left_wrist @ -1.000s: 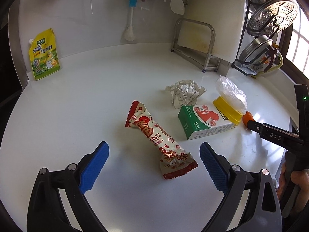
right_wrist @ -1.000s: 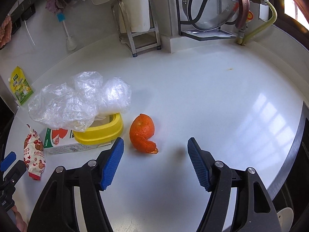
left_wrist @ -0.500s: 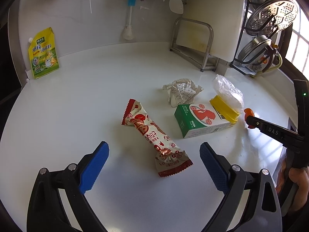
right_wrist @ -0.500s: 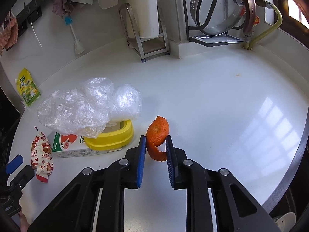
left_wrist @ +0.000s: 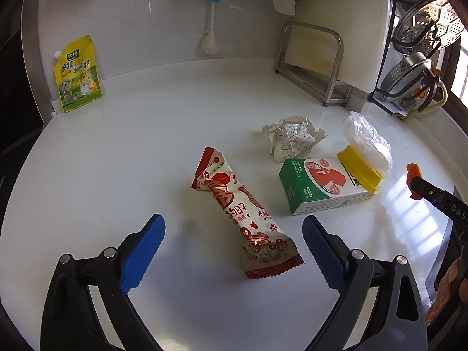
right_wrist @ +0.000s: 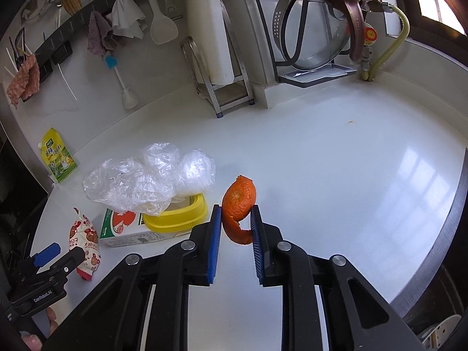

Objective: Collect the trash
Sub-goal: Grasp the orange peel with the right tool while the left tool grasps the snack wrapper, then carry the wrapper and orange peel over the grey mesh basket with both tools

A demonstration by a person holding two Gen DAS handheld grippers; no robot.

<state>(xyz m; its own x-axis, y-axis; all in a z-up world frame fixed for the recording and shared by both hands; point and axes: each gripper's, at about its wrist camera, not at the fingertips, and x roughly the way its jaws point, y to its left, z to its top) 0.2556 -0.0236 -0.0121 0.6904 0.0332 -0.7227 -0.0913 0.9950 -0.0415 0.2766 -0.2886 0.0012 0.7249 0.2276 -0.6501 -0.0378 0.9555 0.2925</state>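
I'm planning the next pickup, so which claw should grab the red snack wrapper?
Left. The left claw is open and empty with the snack wrapper lying between its fingers, while the right claw is shut on the orange peel.

Countertop (right_wrist: 336,158): white, smooth, glossy. Snack wrapper (left_wrist: 244,215): shiny crinkled plastic film. Carton (left_wrist: 318,188): matt printed card. Bag (right_wrist: 146,181): thin clear plastic. Orange peel (right_wrist: 238,207): dull, pitted. Rack (left_wrist: 310,58): brushed metal. Paper ball (left_wrist: 292,139): crumpled.

White counter (left_wrist: 117,152): wrapper (left_wrist: 242,213), carton (left_wrist: 318,187), paper (left_wrist: 292,139).
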